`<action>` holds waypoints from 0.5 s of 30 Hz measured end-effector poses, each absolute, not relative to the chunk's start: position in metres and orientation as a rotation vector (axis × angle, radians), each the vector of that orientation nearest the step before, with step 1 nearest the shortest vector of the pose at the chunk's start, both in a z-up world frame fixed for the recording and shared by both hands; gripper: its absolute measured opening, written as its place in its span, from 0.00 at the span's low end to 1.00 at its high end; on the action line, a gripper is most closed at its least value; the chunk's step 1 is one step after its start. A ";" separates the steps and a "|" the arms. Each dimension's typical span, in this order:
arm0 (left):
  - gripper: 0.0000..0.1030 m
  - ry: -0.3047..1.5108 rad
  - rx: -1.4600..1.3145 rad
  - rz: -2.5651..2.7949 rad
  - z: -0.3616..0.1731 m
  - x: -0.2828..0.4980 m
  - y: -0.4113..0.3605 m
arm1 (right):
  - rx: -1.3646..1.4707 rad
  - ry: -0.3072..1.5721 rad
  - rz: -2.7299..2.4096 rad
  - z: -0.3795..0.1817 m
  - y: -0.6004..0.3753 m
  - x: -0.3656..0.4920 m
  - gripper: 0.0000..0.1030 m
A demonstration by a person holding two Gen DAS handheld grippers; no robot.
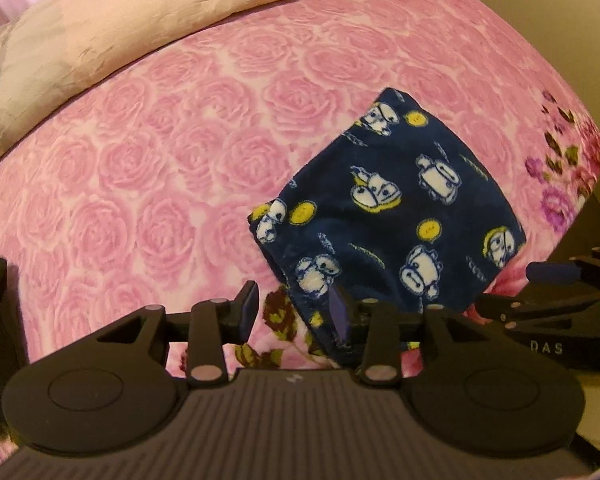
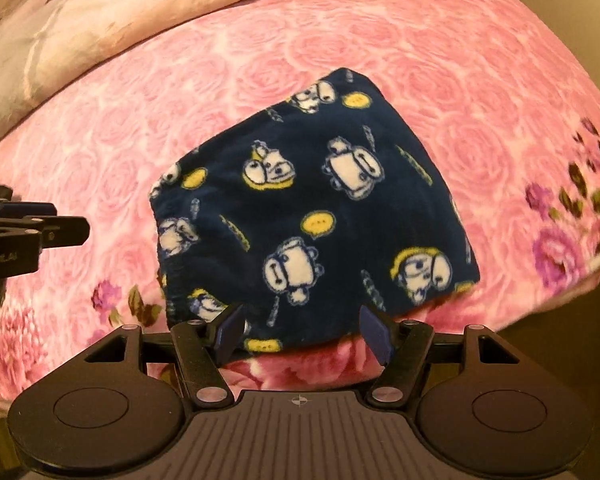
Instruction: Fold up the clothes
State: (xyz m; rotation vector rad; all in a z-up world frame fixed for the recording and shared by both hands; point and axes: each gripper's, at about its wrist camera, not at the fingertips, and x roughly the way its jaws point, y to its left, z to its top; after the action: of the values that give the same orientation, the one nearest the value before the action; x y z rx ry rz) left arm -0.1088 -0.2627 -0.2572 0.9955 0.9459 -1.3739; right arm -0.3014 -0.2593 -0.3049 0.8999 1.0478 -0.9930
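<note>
While both claws gape empty | folded garment (image 2: 312, 216) on blanket (image 2: 440, 60) | left claw (image 1: 294, 312) (near its corner) | right claw (image 2: 304, 334)

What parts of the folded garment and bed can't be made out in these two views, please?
- Navy fleece garment: near edge hidden behind the right gripper in the right wrist view.
- Same garment: near corner covered by the left gripper in the left wrist view.
- Pink blanket: cut off by frame edges.

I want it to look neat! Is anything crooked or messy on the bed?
Nothing much stands out. The folded navy cartoon-print garment lies compact on the pink rose blanket, only turned at an angle to the blanket's near edge. Both grippers are open and hold nothing.
</note>
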 end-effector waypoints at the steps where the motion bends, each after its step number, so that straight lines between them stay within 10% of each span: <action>1: 0.34 0.950 0.984 -1.354 -0.257 -0.111 -0.263 | 0.898 1.056 -0.980 -0.305 -0.265 -0.304 0.65; 15: 0.38 1.155 0.627 -1.026 -0.264 -0.167 -0.231 | 0.754 1.090 -0.771 -0.292 -0.329 -0.405 0.65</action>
State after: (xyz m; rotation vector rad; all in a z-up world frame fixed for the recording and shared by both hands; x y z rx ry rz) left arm -0.1675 -0.2312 -0.2643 0.6266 1.1553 -1.0260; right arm -0.4051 -0.3289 -0.2917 0.7541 1.0896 -0.7711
